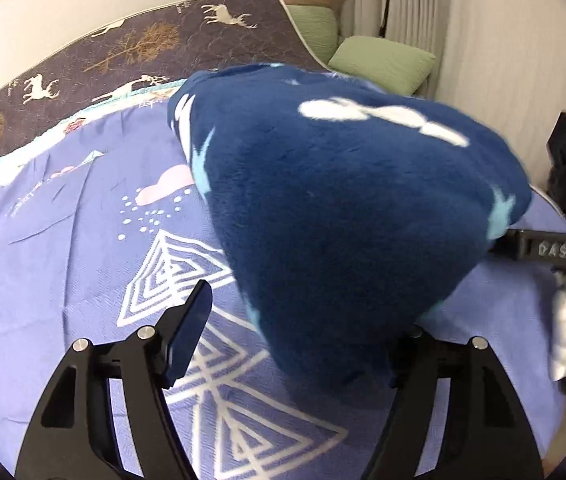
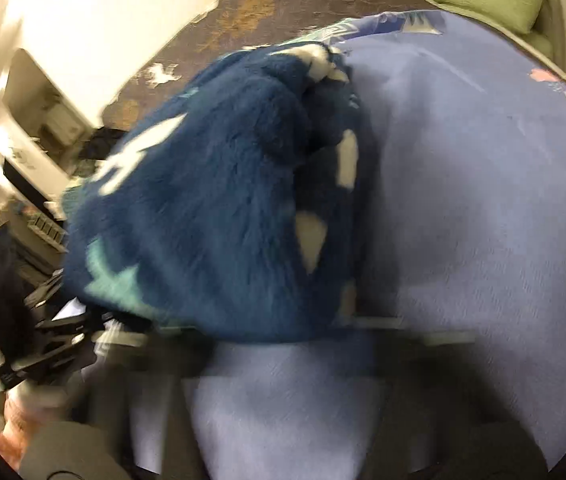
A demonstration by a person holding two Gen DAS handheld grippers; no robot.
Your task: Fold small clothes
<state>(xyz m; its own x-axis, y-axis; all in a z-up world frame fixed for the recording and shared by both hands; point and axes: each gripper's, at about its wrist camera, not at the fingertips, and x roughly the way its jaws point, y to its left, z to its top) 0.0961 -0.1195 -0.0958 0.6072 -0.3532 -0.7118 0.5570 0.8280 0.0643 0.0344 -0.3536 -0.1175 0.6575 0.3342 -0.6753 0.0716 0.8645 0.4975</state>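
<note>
Fleece garment (image 1: pixel 343 216), dark blue with white and pale blue shapes, hangs bunched above the purple patterned bedsheet (image 1: pixel 83 240), its lower edge draped over the right finger of the left gripper (image 1: pixel 303 320), whose jaws stand wide with no pinch visible. It looks soft, light and floppy, so it should sag wherever unsupported, and is best taken at a hem or corner rather than the thick middle. Its far corner reaches the right gripper (image 1: pixel 539 248), but blur and cloth hide those jaws, so I cannot tell whether they grip; beyond lie a deer-print blanket (image 1: pixel 123 48) and green pillows (image 1: pixel 383 62).
</note>
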